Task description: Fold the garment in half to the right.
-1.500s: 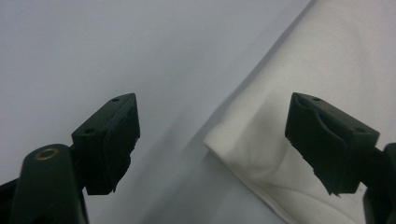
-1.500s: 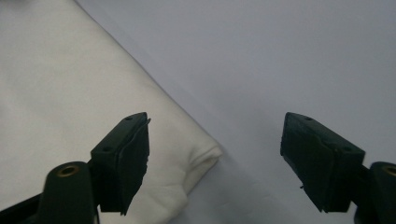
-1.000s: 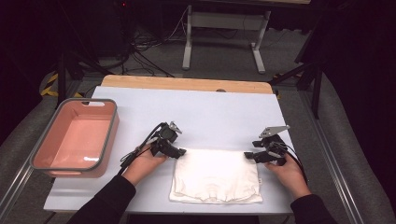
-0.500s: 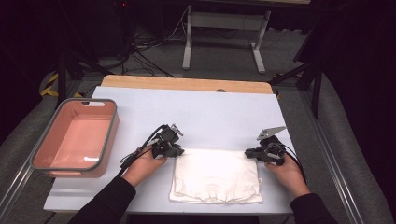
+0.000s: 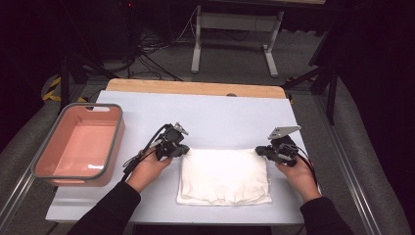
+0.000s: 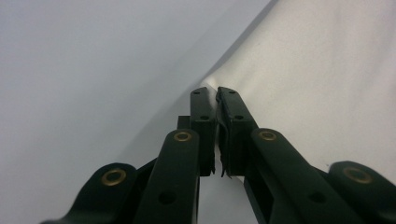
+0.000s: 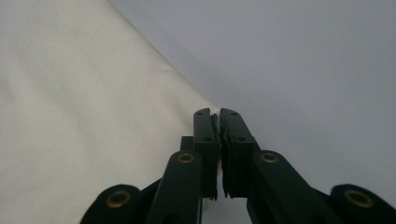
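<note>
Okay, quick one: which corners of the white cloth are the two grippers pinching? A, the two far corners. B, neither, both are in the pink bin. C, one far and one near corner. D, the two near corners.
A: the left gripper and right gripper are each shut on a far corner of the white cloth.

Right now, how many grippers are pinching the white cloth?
2. The left gripper pinches the white cloth at its far left corner, and the right gripper pinches its far right corner.

White cloth (image 6: 327,70) running past the frame edges, pinched cloth corners hidden between closed jaws
</note>
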